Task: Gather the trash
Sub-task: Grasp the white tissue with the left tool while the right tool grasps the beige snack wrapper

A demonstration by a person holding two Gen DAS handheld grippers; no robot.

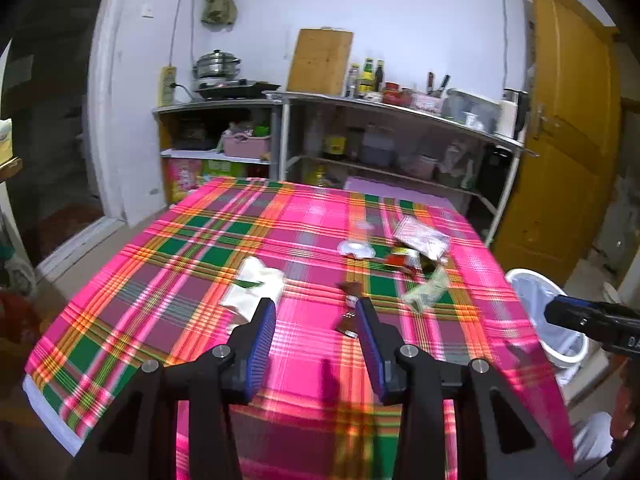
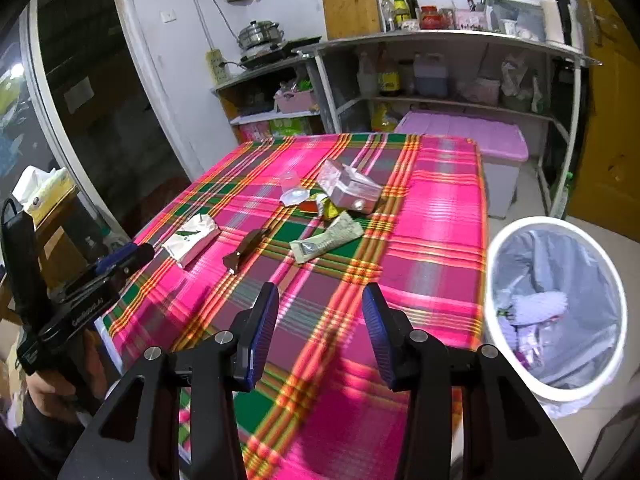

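Left gripper point(image 1: 316, 314): yours hangs spread, empty.
Right gripper point(image 2: 320, 314): likewise spread, empty.
Trash: the brown wrapper point(image 2: 245, 251) and crumpled packet point(image 2: 328, 237) lie mid-table; the bin point(image 2: 554, 391) stands right.
Risk: thin wrappers could slip your pads, snagging cloth.

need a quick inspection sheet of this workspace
surface: table under a pink plaid cloth, no bare top showing
job's things: white packet, brown wrapper, flattened tube, silver pouch, plastic cup and lid, all loose on the cloth; bin beside the table, lined, part full
clutter: nothing seen beyond the trash
grippers: left gripper and right gripper both open, empty, above the cloth
cables: cord hanging on the wall
surroundings: shelves with bottles, pot, yellow door
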